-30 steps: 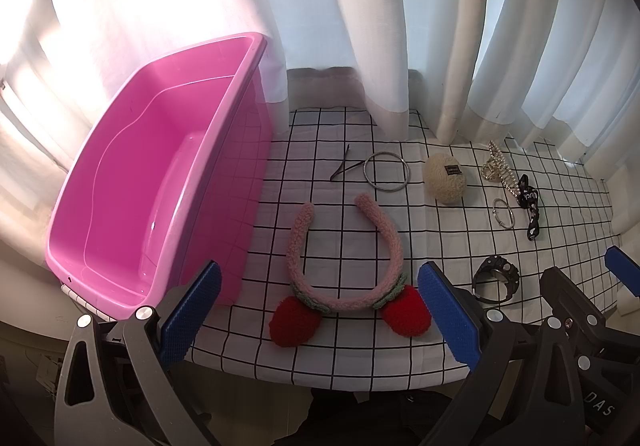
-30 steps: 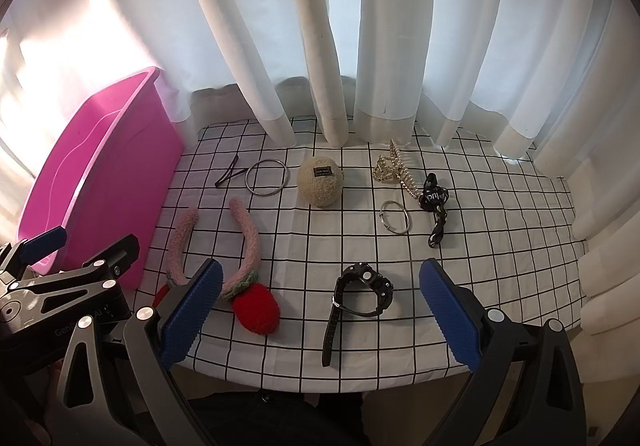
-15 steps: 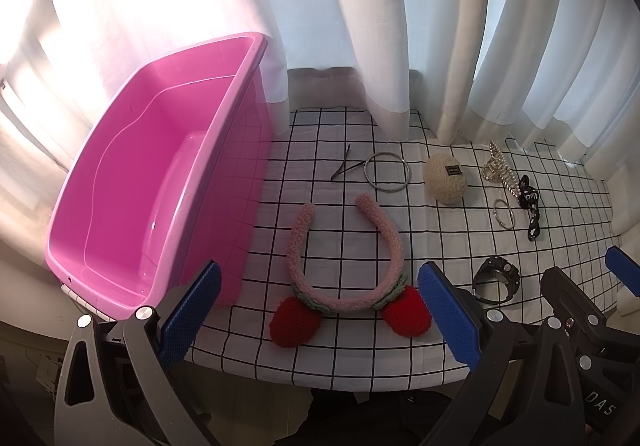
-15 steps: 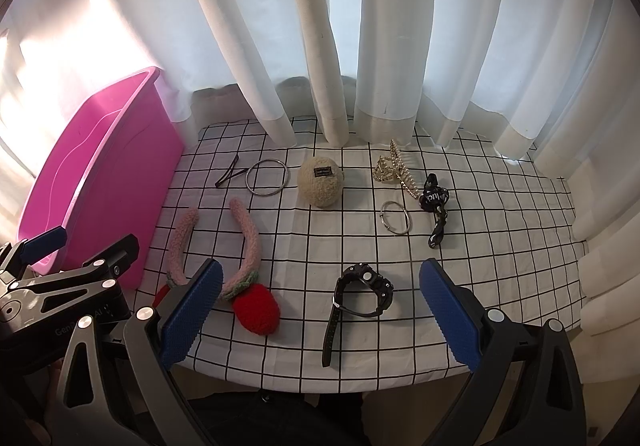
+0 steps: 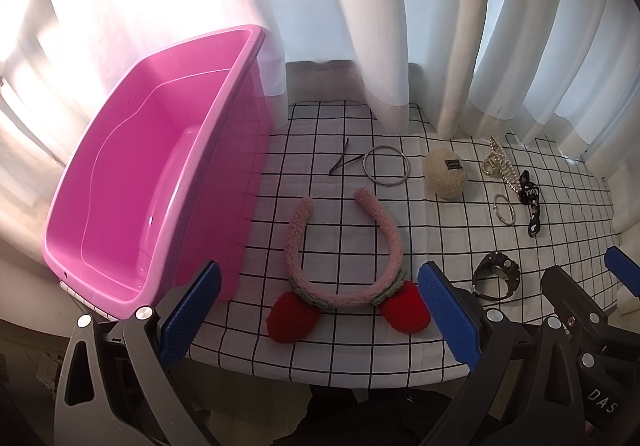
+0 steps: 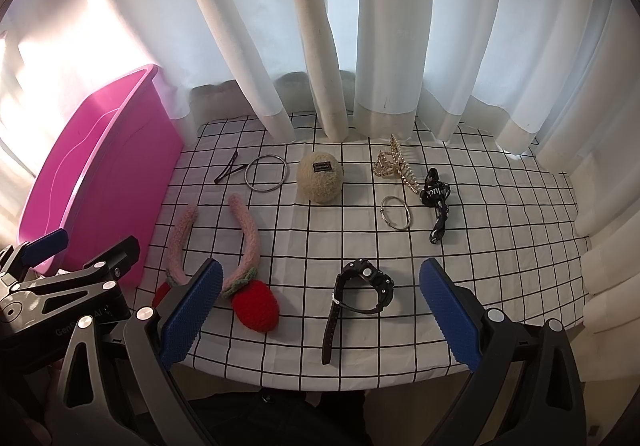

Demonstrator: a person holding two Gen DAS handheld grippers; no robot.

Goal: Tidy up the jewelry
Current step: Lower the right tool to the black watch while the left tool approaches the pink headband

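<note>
Blue pads sit wide apart on the left hand-held gripper (image 5: pixel 318 320), which holds nothing at the front edge of the surface (image 5: pixel 360 358). Just past it lies the pink fuzzy headband (image 5: pixel 344 246) with two red balls. The right hand-held gripper (image 6: pixel 320 320) is spread wide too, with the black watch (image 6: pixel 360 294) lying near the front edge. The pink tub (image 5: pixel 132 181) stands at the left edge. Rings, clips and a fluffy ball (image 6: pixel 321 181) lie toward the back edge.
</note>
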